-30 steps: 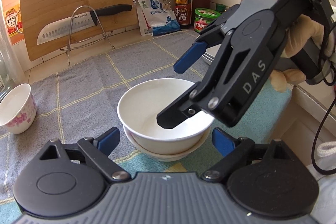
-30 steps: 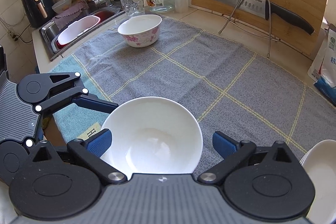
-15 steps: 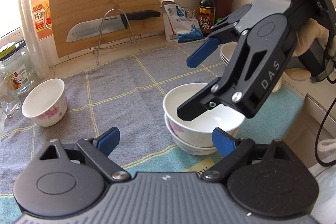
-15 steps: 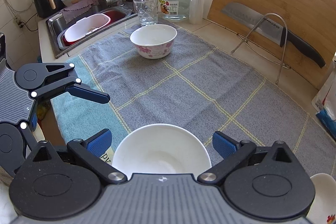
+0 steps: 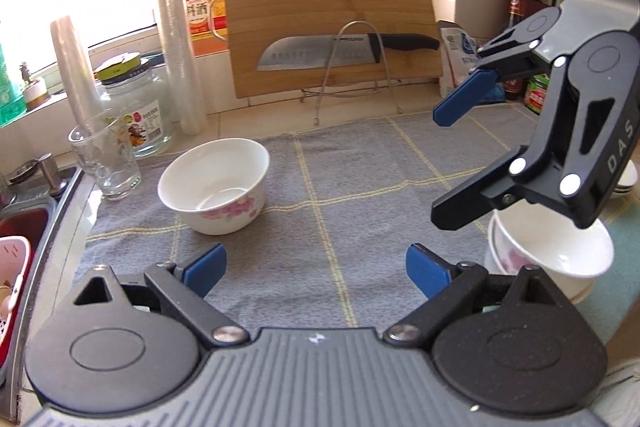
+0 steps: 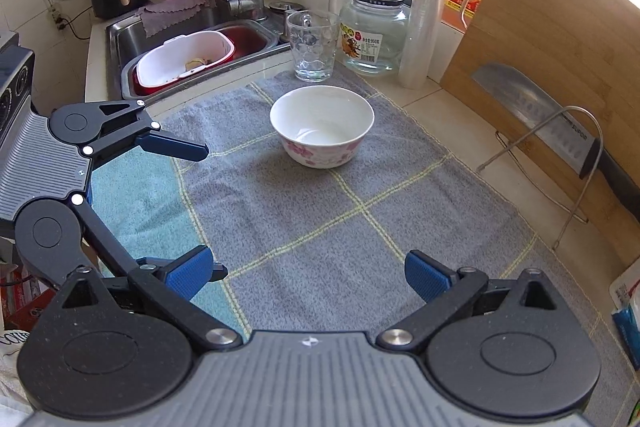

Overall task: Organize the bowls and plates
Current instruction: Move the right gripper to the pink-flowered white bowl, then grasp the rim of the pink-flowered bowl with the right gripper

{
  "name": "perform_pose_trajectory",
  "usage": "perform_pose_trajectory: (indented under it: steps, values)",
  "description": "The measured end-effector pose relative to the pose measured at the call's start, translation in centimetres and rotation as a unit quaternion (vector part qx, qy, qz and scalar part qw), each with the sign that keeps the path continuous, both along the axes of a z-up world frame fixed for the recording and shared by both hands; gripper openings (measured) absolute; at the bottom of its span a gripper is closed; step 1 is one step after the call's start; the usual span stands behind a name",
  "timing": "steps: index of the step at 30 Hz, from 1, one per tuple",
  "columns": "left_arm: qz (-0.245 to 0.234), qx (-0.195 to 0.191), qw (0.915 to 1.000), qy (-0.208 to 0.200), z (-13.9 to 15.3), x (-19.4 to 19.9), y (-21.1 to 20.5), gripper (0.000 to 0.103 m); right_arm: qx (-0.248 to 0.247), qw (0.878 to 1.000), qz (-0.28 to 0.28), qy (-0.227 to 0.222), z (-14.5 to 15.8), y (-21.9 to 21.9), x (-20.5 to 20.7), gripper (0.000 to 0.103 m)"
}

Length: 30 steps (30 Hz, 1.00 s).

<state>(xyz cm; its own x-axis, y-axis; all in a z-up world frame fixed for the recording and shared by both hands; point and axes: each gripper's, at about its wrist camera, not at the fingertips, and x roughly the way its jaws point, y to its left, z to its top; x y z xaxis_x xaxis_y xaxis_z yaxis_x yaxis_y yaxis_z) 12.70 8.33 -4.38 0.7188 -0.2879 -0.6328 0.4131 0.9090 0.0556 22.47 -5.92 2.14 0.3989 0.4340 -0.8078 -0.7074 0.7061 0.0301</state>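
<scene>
A white bowl with pink flowers (image 5: 216, 187) stands alone on the grey towel (image 5: 340, 211); it also shows in the right wrist view (image 6: 322, 125). Two nested white bowls (image 5: 548, 259) stand at the right edge of the left wrist view. My left gripper (image 5: 316, 265) is open and empty, low over the towel, between the lone bowl and the stack; it shows in the right wrist view (image 6: 202, 209) too. My right gripper (image 6: 310, 273) is open and empty; in the left wrist view (image 5: 448, 163) it hangs just above the stack.
A drinking glass (image 6: 312, 45), a glass jar (image 6: 374, 33) and plastic rolls stand behind the lone bowl. A sink (image 6: 192, 47) with a red-and-white basin lies left. A cutting board (image 5: 328, 15) and a knife on a wire rack (image 5: 344, 53) stand at the back. More white dishes (image 5: 628, 179) sit far right.
Both grippers have pulled back and swung left from the stacked bowls toward the lone flowered bowl. The right gripper's finger has lifted out of the top bowl. Both stay open.
</scene>
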Motion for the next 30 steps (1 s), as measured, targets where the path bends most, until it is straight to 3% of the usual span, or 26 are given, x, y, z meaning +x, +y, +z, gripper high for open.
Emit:
perform_pose_trajectory:
  steps: [5, 14, 30]
  values:
    - [0.040, 0.009, 0.9992, -0.006, -0.6, 1.7, 1.5, 0.096, -0.008, 1.000, 0.015, 0.000, -0.3, 1.8, 2.4, 0.103]
    - [0.071, 0.005, 0.9974, -0.014, -1.8, 5.6, 3.3, 0.096, -0.002, 0.999, 0.041, 0.004, -0.8, 4.8, 6.7, 0.103]
    - [0.075, -0.017, 0.9970, -0.010, -4.2, 9.8, 3.9, 0.095, 0.020, 0.998, 0.046, 0.048, -4.6, 8.4, 13.9, 0.103]
